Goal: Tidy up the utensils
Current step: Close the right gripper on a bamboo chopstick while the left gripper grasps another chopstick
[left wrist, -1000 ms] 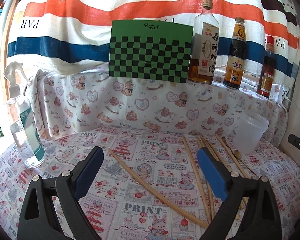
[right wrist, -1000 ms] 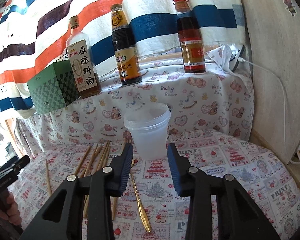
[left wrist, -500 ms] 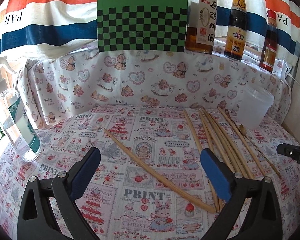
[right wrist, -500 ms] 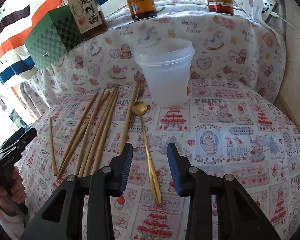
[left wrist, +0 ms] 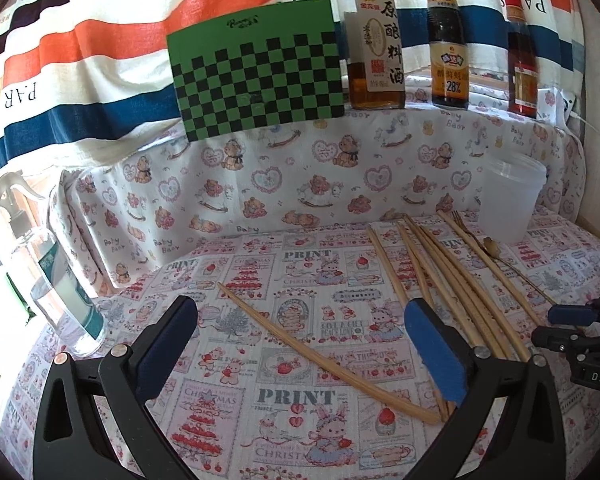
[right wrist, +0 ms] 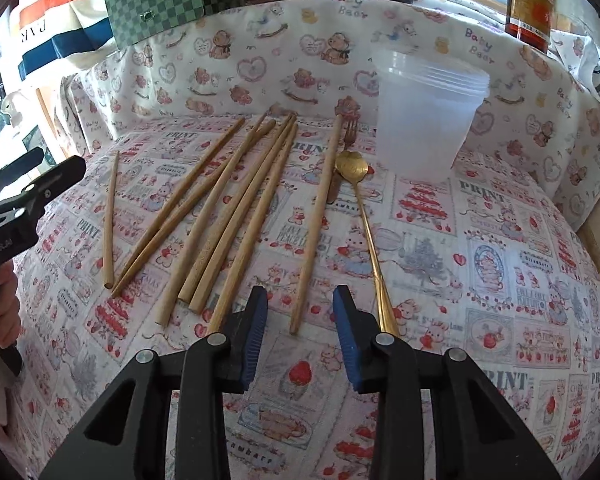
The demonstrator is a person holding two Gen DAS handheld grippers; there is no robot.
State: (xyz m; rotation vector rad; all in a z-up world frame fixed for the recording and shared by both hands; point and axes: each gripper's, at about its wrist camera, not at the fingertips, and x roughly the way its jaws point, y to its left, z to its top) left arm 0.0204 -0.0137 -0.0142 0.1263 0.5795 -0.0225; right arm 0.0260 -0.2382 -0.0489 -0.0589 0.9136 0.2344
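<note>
Utensils lie loose on the printed cloth of the counter (right wrist: pixel 480 248), none yet in the plastic cup (right wrist: pixel 424 120) standing upright at the back. Our right hand-held gripper (right wrist: pixel 300 320) hangs just above the near end of one chopstick (right wrist: pixel 320 216), its jaws partly apart, empty and closing; the stick's tip sits in the gap between them, not yet pinched. Just to its right runs the gold spoon (right wrist: pixel 366 216), whose handle passes by the right pad, and a small fork (right wrist: pixel 349 133) lies beside the chopstick's far end. To the left, a loose fan of chopsticks (right wrist: pixel 228 208) crosses itself in places.

We judge the step in hand to be picking that single chopstick. To do it well, we should centre the jaws over the stick, keep the right pad clear of the spoon handle so only one item comes up, and close low near the cloth, since a thin stick may roll or tip.

Our left hand-held gripper (left wrist: pixel 300 344) is released, its jaws opening wide, nothing between the pads, above a lone chopstick (left wrist: pixel 320 352) lying apart from the rest.
</note>
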